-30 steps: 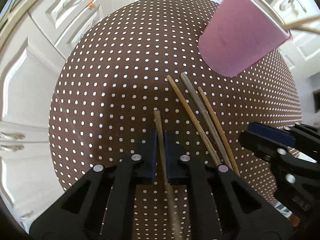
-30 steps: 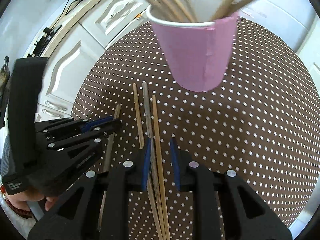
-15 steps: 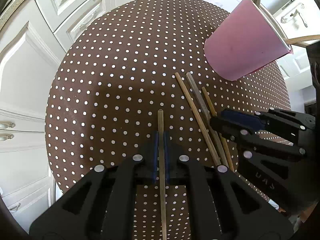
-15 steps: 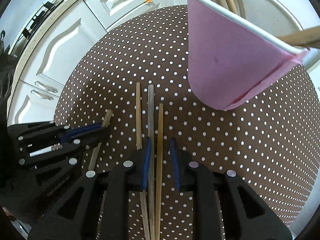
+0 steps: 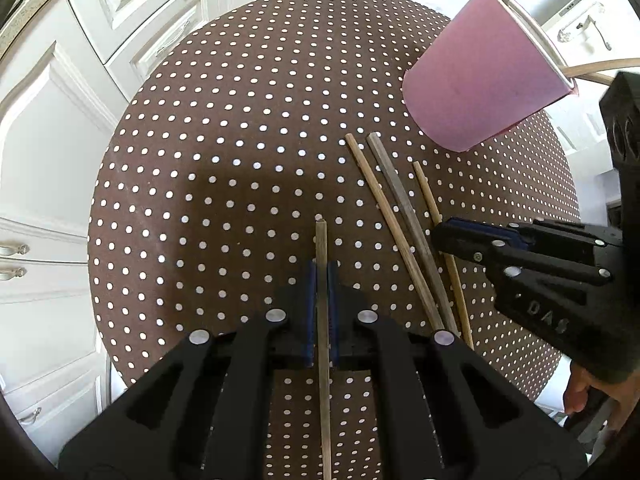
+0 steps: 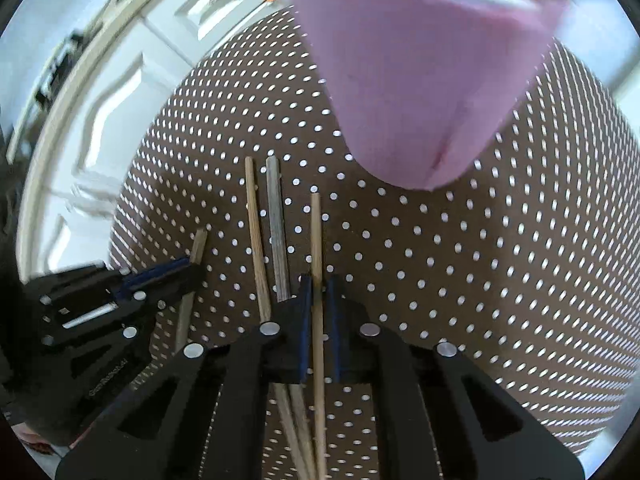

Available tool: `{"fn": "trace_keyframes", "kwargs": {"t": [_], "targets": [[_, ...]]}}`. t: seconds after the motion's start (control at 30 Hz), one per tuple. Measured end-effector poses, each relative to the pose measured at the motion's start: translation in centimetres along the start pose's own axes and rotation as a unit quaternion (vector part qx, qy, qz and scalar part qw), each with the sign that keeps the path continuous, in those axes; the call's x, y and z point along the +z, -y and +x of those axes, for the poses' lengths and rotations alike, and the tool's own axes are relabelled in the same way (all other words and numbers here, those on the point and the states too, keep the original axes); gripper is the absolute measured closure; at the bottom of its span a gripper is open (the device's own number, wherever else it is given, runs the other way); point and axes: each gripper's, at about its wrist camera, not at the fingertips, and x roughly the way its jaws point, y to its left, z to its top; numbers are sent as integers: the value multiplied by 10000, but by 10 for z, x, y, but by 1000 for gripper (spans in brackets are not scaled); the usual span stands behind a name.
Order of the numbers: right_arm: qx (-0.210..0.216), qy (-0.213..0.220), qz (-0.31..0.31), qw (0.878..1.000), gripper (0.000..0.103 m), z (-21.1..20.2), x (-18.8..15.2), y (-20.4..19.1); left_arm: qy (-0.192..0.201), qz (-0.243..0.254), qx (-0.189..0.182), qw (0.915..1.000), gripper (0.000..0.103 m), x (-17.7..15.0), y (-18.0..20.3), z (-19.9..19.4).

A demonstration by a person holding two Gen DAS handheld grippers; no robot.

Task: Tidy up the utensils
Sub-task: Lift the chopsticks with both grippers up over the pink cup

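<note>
Blue-padded jaws of the left gripper (image 5: pixel 321 276) are clenching a thin brown wooden chopstick (image 5: pixel 321 248), while the right gripper (image 6: pixel 319 288) is gripping a pale bamboo chopstick (image 6: pixel 316 232) in its own clenched jaws. Both sticks are lying along the jaws, tips pointing far. To do this well, each hand should be lifting straight up, keeping its stick from dragging the two loose sticks (image 6: pixel 266 232) lying just left of the right jaws on the brown polka-dotted desk (image 5: pixel 240 140). Farther right, the pink paper cup (image 5: pixel 476 92) is standing, already holding utensils.
</note>
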Motion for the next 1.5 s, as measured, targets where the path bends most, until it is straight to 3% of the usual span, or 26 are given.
{"fn": "trace_keyframes", "kwargs": {"t": [0.2,0.37,0.57,0.83,1.2,1.5], "targets": [[-473,121,-508,9975,99,1,1,-18,30,5,-66,10000,97,2,14,1],[-76,377,-50,9992,99,-18,-20,-4,213,165,-220,9994,97,0,24,-23],[318,1232,355,9912,99,-88,-34,10,682,427,-553,9952,97,5,45,-72],[593,2243,322,9722,99,-164,-52,9,1430,829,-855,9825,97,15,72,-150],[481,2687,292,9616,99,-200,-65,7,2010,1155,-952,9681,97,19,95,-202],[159,3179,102,9479,99,-240,-58,7,2486,1058,-998,9576,97,34,98,-238]]}}
